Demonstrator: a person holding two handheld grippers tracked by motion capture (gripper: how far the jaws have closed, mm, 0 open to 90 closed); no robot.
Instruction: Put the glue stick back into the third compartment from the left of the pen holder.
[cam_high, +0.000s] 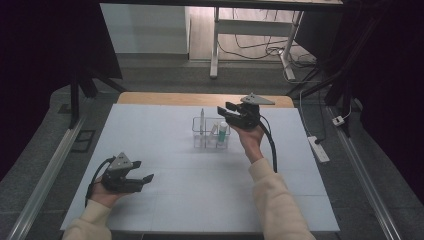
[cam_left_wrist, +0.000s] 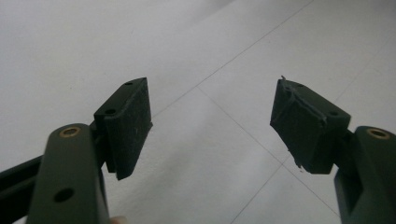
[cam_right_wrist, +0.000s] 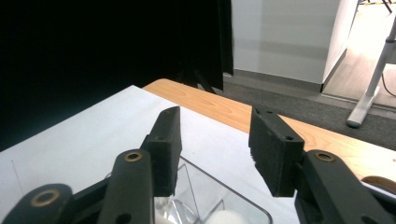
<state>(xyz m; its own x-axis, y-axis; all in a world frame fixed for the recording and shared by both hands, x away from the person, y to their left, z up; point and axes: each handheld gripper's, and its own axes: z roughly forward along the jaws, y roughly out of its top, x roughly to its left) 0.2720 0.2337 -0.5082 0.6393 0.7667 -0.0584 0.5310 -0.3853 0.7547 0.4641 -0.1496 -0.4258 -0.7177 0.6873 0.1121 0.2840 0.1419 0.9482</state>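
Nearest the camera, the left claw (cam_high: 142, 171) is held low over the white counter (cam_high: 165, 200), jaws spread apart and empty, apparently parked in reserve. Farther off, the right claw (cam_high: 226, 110) is raised just above the clear organizer (cam_high: 211, 136) at mid-counter, jaws apart with nothing between them, judged ready for a reach inside. A pen (cam_high: 202, 120) and a small bottle (cam_high: 222, 133) are seen standing in its compartments.

The clear organizer (cam_right_wrist: 219, 205) is cut off at six o'clock. Its contents (cam_high: 222, 131) are too small to identify.
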